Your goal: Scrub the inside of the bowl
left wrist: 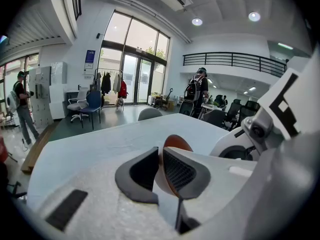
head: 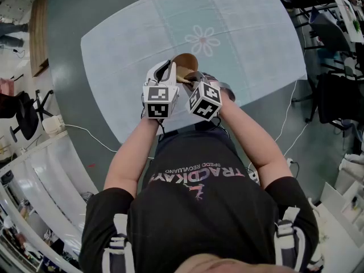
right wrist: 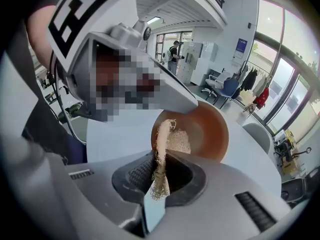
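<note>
A brown bowl (head: 185, 63) is held up on edge above the table's near side. My left gripper (left wrist: 161, 170) is shut on the bowl's rim (left wrist: 176, 142), which shows as an orange-brown curve between the jaws. In the right gripper view the bowl's inside (right wrist: 207, 129) faces me. My right gripper (right wrist: 161, 176) is shut on a pale fibrous scrubbing pad (right wrist: 162, 154), and the pad's top end lies against the bowl's inner wall. In the head view the two grippers (head: 160, 97) (head: 205, 98) sit side by side just in front of the person's chest.
A round table with a pale blue cloth (head: 227, 21) and a flower print (head: 202, 40) lies beneath the bowl. Office chairs (head: 25, 114) and cables (head: 91, 134) stand on the floor around it. People stand far off in the hall (left wrist: 196, 91).
</note>
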Demonstrator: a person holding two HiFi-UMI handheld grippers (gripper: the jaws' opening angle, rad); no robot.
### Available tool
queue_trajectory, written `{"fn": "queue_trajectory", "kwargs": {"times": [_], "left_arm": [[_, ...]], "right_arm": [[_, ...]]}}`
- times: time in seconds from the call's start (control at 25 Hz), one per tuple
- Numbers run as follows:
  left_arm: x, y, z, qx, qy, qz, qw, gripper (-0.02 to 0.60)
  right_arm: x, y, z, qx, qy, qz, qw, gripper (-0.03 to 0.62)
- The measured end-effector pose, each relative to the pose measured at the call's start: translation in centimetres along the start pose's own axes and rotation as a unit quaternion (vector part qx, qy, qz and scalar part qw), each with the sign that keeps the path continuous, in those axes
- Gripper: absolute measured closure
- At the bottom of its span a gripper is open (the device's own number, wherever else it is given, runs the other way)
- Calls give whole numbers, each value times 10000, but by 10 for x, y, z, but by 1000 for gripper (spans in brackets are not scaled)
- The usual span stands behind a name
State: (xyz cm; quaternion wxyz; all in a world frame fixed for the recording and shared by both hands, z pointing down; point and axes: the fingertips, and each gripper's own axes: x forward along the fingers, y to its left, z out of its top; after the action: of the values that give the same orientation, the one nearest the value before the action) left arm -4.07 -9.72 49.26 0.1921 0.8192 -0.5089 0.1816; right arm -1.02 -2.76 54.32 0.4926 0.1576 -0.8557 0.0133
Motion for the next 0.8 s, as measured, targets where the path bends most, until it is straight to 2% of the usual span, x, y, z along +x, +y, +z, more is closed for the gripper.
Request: {"fn": "queue_trajectory", "kwargs": {"times": [0.16,0.32,0.52,0.68,0.8], "left_arm": [[1,3,-8,40,103,-19,9999,543],[2,14,-11,10,159,-35,9999,548],[6,19,-20,-58,278,-438,9986,549],[4,14,-16,277,217,-938,9950,555],[1,0,-14,773,193,-1349,9876,555]], "right_arm": [[-6,-10,-8,142,47,-77,9999,562],[-23,-39,-14,561,-161,-439,9973,562],[-46,-81,-20,960,-455,-874,9905,562],[-47,-103,-21,812,-413,-952,9913,562],[-45,-102,-13,274,-599,-644,9957,562]]}}
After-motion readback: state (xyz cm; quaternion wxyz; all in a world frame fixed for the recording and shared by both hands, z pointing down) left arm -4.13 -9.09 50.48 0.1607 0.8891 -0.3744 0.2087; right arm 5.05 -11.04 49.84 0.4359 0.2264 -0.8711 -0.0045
